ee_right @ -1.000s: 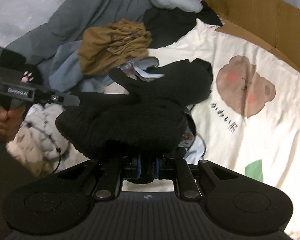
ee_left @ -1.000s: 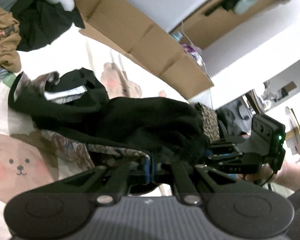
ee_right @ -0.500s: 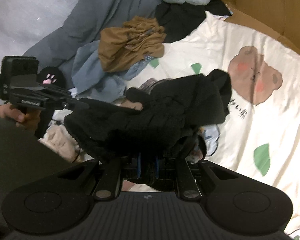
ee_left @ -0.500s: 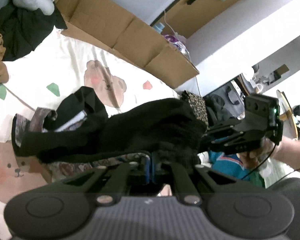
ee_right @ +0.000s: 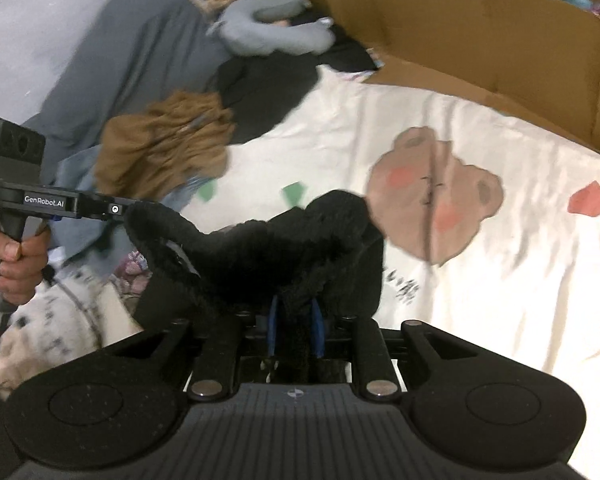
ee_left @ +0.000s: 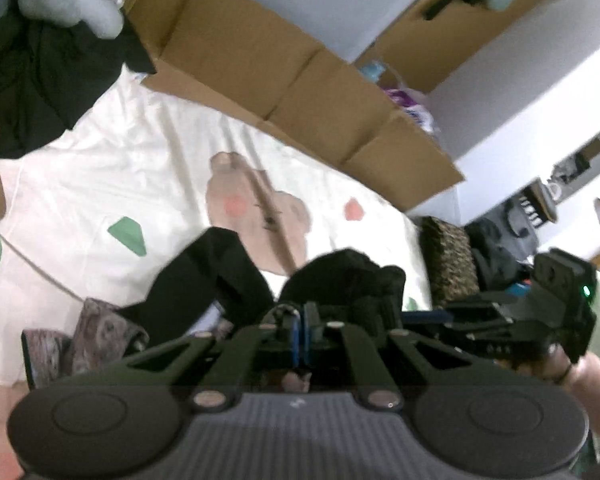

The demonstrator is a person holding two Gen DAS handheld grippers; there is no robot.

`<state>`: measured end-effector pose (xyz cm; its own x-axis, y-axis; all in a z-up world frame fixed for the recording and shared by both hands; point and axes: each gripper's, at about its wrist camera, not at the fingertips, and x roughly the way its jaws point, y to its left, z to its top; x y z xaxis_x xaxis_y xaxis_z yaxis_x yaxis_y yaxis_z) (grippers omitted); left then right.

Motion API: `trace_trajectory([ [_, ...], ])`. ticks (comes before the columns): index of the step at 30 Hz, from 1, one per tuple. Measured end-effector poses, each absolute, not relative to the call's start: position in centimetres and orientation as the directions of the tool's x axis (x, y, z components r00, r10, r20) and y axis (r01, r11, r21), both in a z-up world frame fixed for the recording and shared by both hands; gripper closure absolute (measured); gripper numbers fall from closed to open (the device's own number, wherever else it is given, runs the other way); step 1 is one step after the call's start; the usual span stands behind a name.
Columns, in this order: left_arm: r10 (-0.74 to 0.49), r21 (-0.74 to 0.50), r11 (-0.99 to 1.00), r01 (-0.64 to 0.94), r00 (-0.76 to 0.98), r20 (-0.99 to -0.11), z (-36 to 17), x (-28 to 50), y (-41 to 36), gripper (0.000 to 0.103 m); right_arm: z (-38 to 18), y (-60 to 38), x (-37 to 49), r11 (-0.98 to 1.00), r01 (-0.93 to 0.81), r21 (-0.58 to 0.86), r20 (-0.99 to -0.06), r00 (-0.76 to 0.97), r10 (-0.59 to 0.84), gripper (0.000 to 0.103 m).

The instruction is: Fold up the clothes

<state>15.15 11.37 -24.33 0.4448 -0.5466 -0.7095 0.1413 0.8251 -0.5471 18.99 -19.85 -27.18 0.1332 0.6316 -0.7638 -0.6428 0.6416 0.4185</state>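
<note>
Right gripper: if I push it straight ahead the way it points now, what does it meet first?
The right gripper already pinches the black garment; beyond that, probably the bear-print sheet, though depth is unclear.

The left gripper (ee_left: 303,326) is clamped on a bunched black garment (ee_left: 340,280) above the bear-print bedsheet (ee_left: 120,168). The right gripper (ee_left: 420,316) meets the same cloth, with cardboard boxes (ee_left: 300,80) behind.

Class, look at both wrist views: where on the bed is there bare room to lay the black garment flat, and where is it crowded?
Free: the cream bear-print sheet between the black garment and the cardboard box wall. Crowded: the brown garment, blue clothes, dark clothing and white fluffy item.
</note>
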Motion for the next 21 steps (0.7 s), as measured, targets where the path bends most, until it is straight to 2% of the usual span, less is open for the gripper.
trace_trajectory([
  [3,-0.525,-0.530,0.839,0.122,0.431,-0.734,-26.2,17.6,11.2,0.100,-28.8,-20.5,19.9,0.678,-0.612,0.408,-0.760,0.184,0.623,0.079],
  [6,-0.504,-0.511,0.853,0.104,0.416,-0.757,-28.1,20.0,10.9,0.099,-29.9,-22.4,20.4,0.718,-0.560,0.413,-0.759,0.223,0.611,0.063],
  [7,-0.495,-0.500,0.860,0.104,0.410,-0.766,-28.4,20.6,10.8,0.099,-30.3,-23.0,20.5,0.730,-0.543,0.415,-0.759,0.236,0.607,0.062],
  [12,-0.459,-0.448,0.886,0.120,0.372,-0.807,-29.4,22.2,9.6,0.097,-32.2,-26.2,21.2,0.786,-0.449,0.424,-0.759,0.298,0.579,0.062],
  [15,-0.471,-0.474,0.876,0.087,0.363,-0.804,-29.9,22.0,9.5,0.094,-33.4,-28.0,21.5,0.813,-0.393,0.430,-0.761,0.328,0.560,0.062],
  [18,-0.437,-0.430,0.897,0.107,0.368,-0.821,-29.0,21.6,8.8,0.092,-35.3,-28.8,20.0,0.822,-0.372,0.431,-0.786,0.293,0.544,0.062],
  [21,-0.447,-0.443,0.891,0.101,0.361,-0.818,-28.1,21.5,8.5,0.089,-36.8,-28.7,18.6,0.830,-0.376,0.412,-0.808,0.270,0.524,0.062],
])
